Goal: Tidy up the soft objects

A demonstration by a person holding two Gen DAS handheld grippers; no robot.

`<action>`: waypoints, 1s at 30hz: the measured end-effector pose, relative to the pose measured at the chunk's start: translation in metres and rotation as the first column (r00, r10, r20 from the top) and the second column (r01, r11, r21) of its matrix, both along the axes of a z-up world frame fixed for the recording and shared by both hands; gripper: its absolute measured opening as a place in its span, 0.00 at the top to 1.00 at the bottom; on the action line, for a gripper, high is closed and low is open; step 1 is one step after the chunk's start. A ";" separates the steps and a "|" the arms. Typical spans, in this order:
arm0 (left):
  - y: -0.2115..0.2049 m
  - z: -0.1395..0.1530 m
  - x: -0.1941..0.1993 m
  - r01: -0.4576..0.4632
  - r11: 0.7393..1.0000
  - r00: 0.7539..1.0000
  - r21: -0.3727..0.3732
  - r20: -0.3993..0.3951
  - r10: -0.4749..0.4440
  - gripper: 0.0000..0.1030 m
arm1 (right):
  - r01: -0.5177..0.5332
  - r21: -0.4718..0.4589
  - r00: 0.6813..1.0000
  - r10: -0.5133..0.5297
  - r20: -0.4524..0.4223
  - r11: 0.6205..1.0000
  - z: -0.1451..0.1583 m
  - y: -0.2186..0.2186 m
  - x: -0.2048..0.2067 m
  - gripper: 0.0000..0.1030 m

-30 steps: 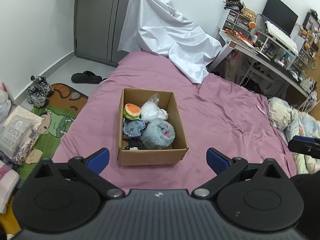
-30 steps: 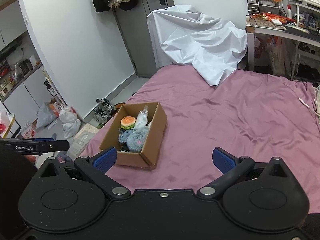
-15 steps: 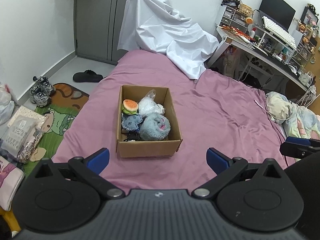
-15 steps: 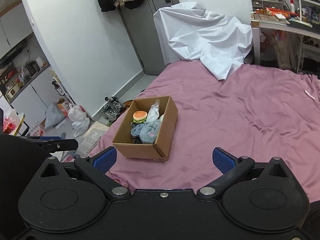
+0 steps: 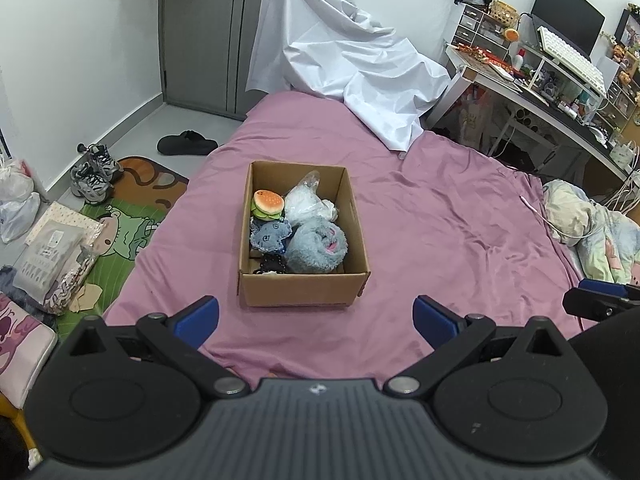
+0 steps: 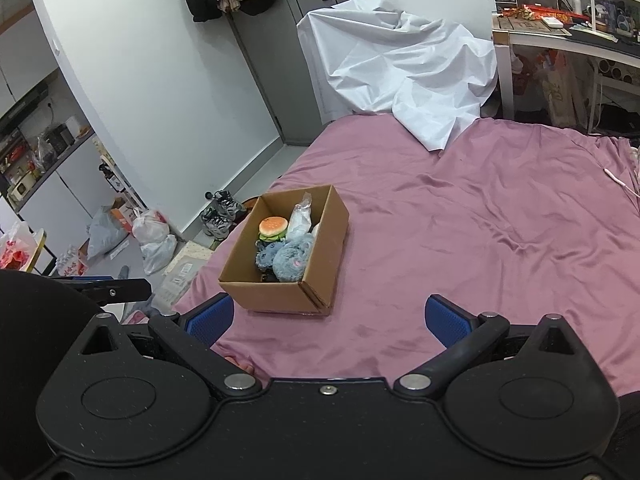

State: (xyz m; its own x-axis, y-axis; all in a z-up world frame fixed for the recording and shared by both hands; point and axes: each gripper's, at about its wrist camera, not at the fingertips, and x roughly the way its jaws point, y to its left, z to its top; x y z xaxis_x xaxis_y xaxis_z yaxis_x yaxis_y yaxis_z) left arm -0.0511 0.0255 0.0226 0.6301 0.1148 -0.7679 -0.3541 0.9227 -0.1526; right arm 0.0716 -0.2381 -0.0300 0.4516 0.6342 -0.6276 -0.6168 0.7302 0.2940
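purple bedsheet (image 5: 440, 216) holds cardboard box (image 5: 300, 288); left gripper (image 5: 316, 318) and right gripper (image 6: 326, 320) both released, empty.

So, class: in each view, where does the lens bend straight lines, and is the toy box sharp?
Left wrist view: door frame and desk bow outward near the edges; cardboard box is sharp. Right wrist view: wall corner curves; box is crisp, evenly lit.

The cardboard box (image 5: 304, 286) at frame centre is matt brown paperboard. Inside it, the blue plush (image 5: 316, 245) looks shaggy and fuzzy, the burger toy (image 5: 268, 203) soft and matt, the plastic bag (image 5: 306, 200) clear and crinkled. The purple bedsheet (image 5: 440, 220) has a satiny sheen. The white sheet (image 5: 352, 60) at top looks smooth, creased cloth.
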 end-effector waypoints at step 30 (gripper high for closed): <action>0.000 -0.002 0.002 -0.033 0.999 0.999 0.010 -0.012 0.033 0.01 | -0.002 0.036 1.000 0.002 -0.009 0.999 -0.003 -0.010 0.008 0.00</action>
State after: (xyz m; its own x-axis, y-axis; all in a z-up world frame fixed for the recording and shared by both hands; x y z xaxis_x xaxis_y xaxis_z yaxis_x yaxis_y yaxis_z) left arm -0.0490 0.0254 0.0205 0.6166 0.1432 -0.7742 -0.3860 0.9120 -0.1387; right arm 0.0797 -0.2478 -0.0327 0.4452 0.6572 -0.6083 -0.6154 0.7180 0.3253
